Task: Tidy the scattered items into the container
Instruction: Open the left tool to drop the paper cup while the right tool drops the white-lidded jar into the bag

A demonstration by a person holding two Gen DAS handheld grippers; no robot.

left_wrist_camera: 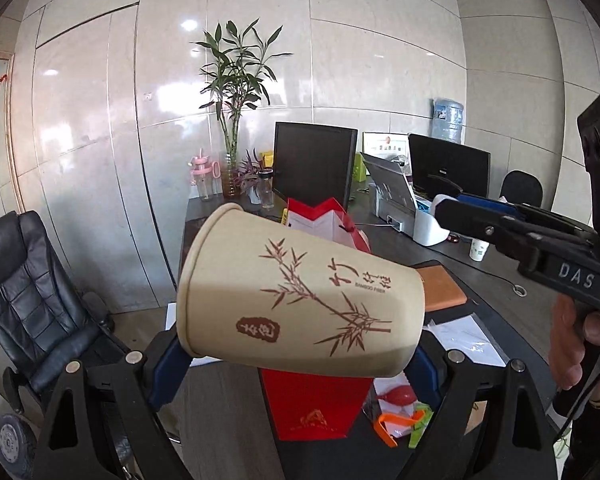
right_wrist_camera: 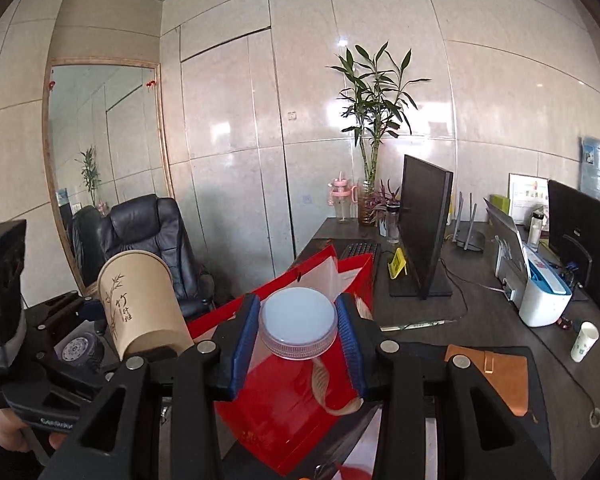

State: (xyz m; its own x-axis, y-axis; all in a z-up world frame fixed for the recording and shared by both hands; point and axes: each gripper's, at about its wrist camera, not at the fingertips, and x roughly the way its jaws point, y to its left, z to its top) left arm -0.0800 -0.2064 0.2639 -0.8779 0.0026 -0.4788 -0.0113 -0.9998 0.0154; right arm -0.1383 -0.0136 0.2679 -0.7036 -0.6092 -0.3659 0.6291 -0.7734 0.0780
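We are gripping a cup point(left_wrist_camera: 300, 292) in the left gripper point(left_wrist_camera: 296, 356) and a puck light point(right_wrist_camera: 298, 322) in the right gripper point(right_wrist_camera: 299, 334), above the red bag point(right_wrist_camera: 300, 392).

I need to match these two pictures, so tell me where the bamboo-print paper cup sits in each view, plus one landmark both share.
Left wrist view: the bamboo-print paper cup fills the centre, lying sideways between the left gripper's jaws.
Right wrist view: the cup is at lower left, tilted, mouth up.
Shared landmark: the tall bamboo plant against the wall behind the desk.
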